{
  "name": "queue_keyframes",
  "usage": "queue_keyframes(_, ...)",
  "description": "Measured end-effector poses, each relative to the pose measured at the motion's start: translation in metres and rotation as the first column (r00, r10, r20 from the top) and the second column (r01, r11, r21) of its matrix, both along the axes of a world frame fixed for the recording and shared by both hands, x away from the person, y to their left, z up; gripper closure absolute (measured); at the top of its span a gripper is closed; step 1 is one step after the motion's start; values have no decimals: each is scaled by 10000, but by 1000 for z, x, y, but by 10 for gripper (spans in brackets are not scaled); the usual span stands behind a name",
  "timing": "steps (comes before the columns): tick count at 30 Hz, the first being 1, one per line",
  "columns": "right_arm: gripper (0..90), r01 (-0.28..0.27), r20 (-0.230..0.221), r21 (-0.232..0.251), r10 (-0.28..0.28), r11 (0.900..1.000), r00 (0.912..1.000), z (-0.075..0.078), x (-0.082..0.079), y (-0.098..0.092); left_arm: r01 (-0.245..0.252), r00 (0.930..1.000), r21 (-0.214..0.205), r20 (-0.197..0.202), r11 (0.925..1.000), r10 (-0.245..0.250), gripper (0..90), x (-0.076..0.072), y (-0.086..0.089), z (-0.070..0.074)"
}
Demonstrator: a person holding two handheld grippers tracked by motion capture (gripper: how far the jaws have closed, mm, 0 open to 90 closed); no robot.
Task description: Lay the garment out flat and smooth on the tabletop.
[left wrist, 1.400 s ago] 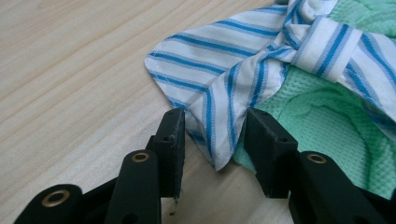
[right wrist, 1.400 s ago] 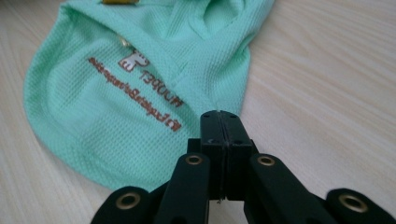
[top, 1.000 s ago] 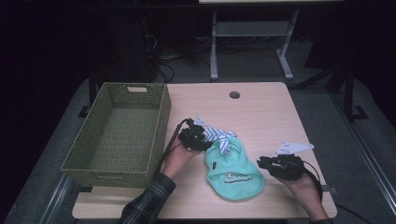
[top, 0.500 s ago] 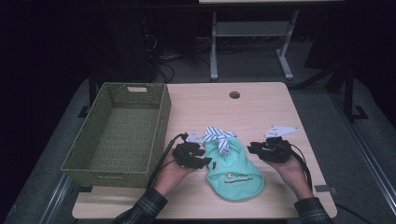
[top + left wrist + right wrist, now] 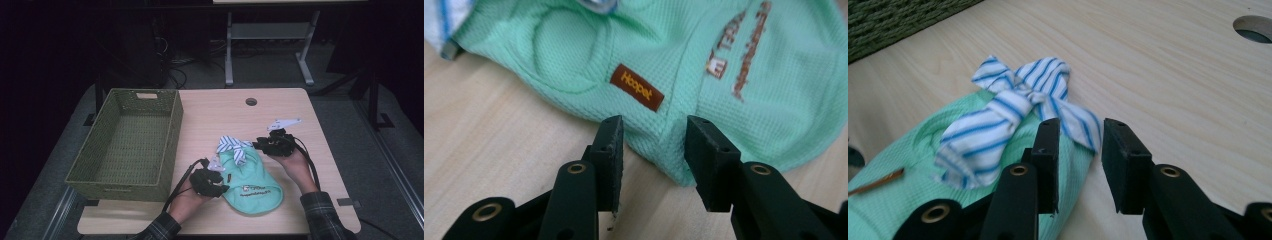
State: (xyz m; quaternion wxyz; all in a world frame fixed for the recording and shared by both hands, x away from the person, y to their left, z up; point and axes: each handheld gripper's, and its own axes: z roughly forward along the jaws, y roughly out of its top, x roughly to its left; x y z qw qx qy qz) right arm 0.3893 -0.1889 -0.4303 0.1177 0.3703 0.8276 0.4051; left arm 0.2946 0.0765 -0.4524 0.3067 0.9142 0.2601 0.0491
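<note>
A mint green little garment (image 5: 252, 182) lies flat near the table's front edge, with a blue-and-white striped tie (image 5: 234, 145) at its far end. My left gripper (image 5: 221, 186) sits low at the garment's left side. In the left gripper view its jaws (image 5: 654, 135) have just been closing, still apart, with the hem (image 5: 664, 150) below a brown label (image 5: 637, 86) between the tips. My right gripper (image 5: 258, 146) is at the garment's far right. Its jaws (image 5: 1079, 137) have just been opening, and they stand over the fabric's edge beside the striped tie (image 5: 1013, 115).
A green woven basket (image 5: 172, 135) stands empty on the table's left, close to my left hand. A round cable hole (image 5: 251, 101) is at the table's back. Bare wood stretches behind and right of the garment. Table legs and cables lie beyond on the floor.
My left gripper has slid back toward the front edge along the garment's left side. My right gripper has come forward and left from the table's right to the striped tie.
</note>
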Motion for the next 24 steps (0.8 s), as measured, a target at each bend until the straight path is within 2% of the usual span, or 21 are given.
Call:
queue_keyframes(1, 674, -19, 83, 92, 18, 10000, 10000, -1, 3, 2, 23, 10000, 92, 11, 10000, -23, 588, -1, -1, -2)
queue_keyframes(5, 653, -135, -238, -10, 135, 9999, 9996, -6, 17, 14, 3, 9997, 150, 249, 9999, -7, 605, -3, -5, -3)
queue_keyframes(7, 653, -163, -120, -79, 162, 9998, 9998, -8, 19, 16, 43, 9994, 231, 350, 9997, -51, 610, -3, -5, -3)
queue_keyframes(8, 639, -177, -271, -90, 174, 9998, 9995, -13, 23, 20, -38, 9994, 163, 345, 9999, 33, 628, -4, -6, -4)
queue_keyframes(10, 626, -157, -377, -186, 149, 9997, 9992, -17, 24, 21, 2, 9992, 258, 388, 9997, -12, 640, -4, -5, -3)
queue_keyframes(12, 598, -274, -710, -280, 253, 9992, 9972, -28, 29, 24, 76, 9993, 362, 352, 9993, -89, 685, -4, -4, -3)
queue_keyframes(13, 598, -274, -710, -280, 253, 9992, 9972, -28, 29, 24, 95, 9994, 366, 339, 9993, -108, 685, -4, -4, -2)
queue_keyframes(14, 636, -348, -902, -327, 317, 9989, 9954, -32, 31, 25, 127, 9994, 358, 333, 9993, -139, 724, -3, -4, -2)
queue_keyframes(16, 666, -373, -963, -337, 339, 9987, 9948, -34, 31, 25, 140, 9995, 349, 266, 9993, -150, 756, -3, -4, -2)
queue_keyframes(18, 784, -470, -946, -361, 434, 9982, 9946, -36, 32, 23, 142, 9997, 370, 201, 9992, -150, 812, -2, -3, -2)
queue_keyframes(22, 826, -473, -916, -563, 420, 9973, 9949, -33, 31, 21, 223, 9997, 506, 47, 9985, -226, 832, 0, -1, 0)
queue_keyframes(24, 834, -255, -660, -721, 207, 9971, 9976, -27, 29, 15, 145, 9999, 506, 13, 9986, -146, 839, 1, 0, 0)
